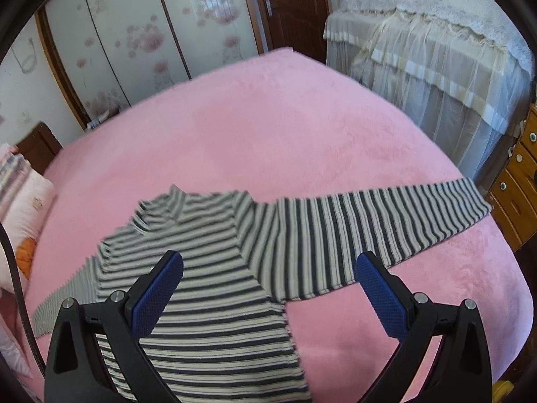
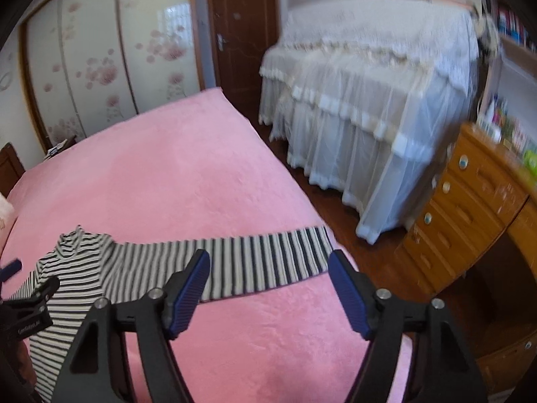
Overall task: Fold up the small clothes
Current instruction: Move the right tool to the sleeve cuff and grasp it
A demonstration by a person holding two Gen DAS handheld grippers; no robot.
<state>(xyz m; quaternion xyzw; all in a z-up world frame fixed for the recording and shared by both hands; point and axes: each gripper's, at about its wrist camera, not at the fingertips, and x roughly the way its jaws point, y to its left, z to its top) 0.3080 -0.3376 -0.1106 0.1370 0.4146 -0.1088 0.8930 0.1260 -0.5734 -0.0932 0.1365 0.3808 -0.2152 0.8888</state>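
Both tongs, left tongs (image 1: 269, 268) n right tongs (image 2: 269, 267), gape wide n empty over the striped top (image 1: 208, 285), so imo grabbing its long sleeve (image 2: 255, 262) near the bed (image 2: 188, 168) edge cld drag it off.

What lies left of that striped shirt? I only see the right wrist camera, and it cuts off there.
Observer: The striped shirt has its other sleeve stretched out that way on the pink blanket.
Operator: Anything beyond that sleeve?
Observer: A pillow with an orange print, at the bed's side.
Operator: I glimpse another claw at my edge. Is it holding anything?
Observer: No. The left claw is open above the shirt and grips nothing.
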